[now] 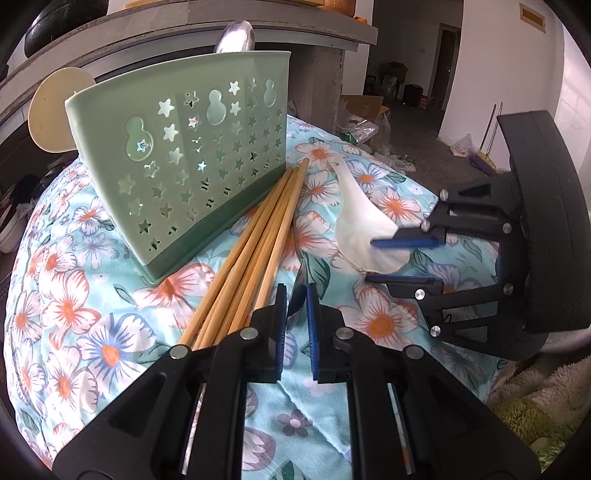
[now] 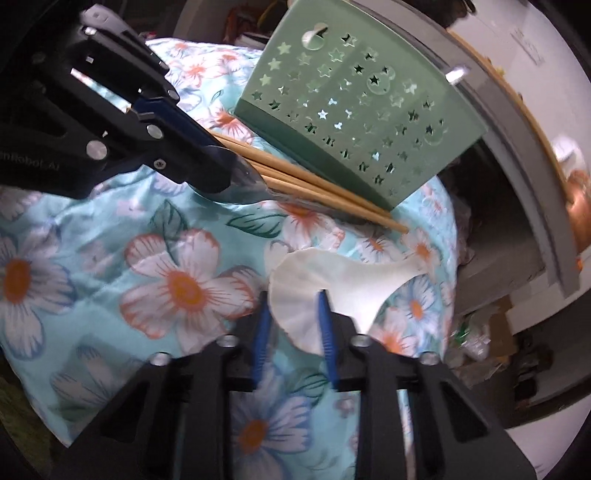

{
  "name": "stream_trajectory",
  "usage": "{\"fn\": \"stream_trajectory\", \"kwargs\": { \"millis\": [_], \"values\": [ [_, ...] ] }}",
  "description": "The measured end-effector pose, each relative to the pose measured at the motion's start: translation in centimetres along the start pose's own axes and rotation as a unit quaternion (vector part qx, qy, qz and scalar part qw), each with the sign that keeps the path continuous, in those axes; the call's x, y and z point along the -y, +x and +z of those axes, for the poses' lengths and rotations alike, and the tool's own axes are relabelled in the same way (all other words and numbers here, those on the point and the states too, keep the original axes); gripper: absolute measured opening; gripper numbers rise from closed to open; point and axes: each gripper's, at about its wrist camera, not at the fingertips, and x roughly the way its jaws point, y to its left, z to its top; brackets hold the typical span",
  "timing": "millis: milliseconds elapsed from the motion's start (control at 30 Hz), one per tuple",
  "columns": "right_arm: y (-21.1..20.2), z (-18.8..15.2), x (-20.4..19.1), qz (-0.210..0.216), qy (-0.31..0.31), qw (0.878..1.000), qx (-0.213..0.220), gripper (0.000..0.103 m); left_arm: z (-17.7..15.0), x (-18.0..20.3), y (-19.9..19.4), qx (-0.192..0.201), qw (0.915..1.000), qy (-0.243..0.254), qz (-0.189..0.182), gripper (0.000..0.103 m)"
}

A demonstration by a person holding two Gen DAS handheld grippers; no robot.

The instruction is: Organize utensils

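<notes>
A green utensil holder (image 1: pixel 192 158) (image 2: pixel 362 110) with star cut-outs stands on the floral cloth (image 1: pixel 92 295). It holds a metal spoon (image 1: pixel 236 35). Several wooden chopsticks (image 1: pixel 255 251) (image 2: pixel 314 184) lie along its base. My left gripper (image 1: pixel 296 288) (image 2: pixel 225 166) is shut on a thin clear utensil (image 1: pixel 298 280) (image 2: pixel 251 181) beside the chopsticks; what kind it is I cannot tell. A white spoon (image 1: pixel 354 218) (image 2: pixel 351 280) lies to the right. My right gripper (image 1: pixel 369 260) (image 2: pixel 293 299) has its blue pads closed on the end of the bowl.
A cream round disc (image 1: pixel 55 110) shows behind the holder's left end. A grey ledge (image 1: pixel 184 26) runs behind it. The cloth-covered surface drops off on the right to a floor with bags and a box (image 1: pixel 365 107). A shaggy green mat (image 1: pixel 535 413) lies at lower right.
</notes>
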Motion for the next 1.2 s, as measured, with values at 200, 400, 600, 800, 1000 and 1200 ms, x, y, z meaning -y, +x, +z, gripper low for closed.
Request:
{"fn": "stream_trajectory", "kwargs": {
  "millis": [200, 400, 600, 800, 1000, 1200],
  "values": [
    [-1.5, 0.4, 0.3, -0.020, 0.045, 0.999, 0.015, 0.009, 0.3, 0.4, -0.9, 0.018, 0.9998, 0.002, 0.007, 0.010],
    [-5.4, 1.3, 4.4, -0.026, 0.143, 0.988, 0.051, 0.003, 1.3, 1.0, -3.2, 0.059, 0.9979, 0.009, 0.023, 0.009],
    [-8.2, 0.5, 10.0, -0.004, 0.268, 0.960, 0.082, 0.002, 3.0, 1.6, -6.9, 0.113, 0.9934, 0.007, 0.020, 0.007],
    [-9.2, -0.8, 13.6, 0.019, 0.342, 0.934, 0.105, 0.002, 4.7, 1.1, -11.3, 0.154, 0.9879, -0.012, -0.001, 0.004],
    [-10.1, -1.0, 14.8, 0.027, 0.367, 0.920, 0.133, 0.002, 6.3, -0.5, -16.4, 0.207, 0.9768, -0.044, -0.034, 0.002],
    [-10.6, -0.8, 15.8, 0.033, 0.376, 0.913, 0.156, 0.002, 8.7, -2.3, -20.5, 0.253, 0.9640, -0.071, -0.040, 0.002]
  ]
}}
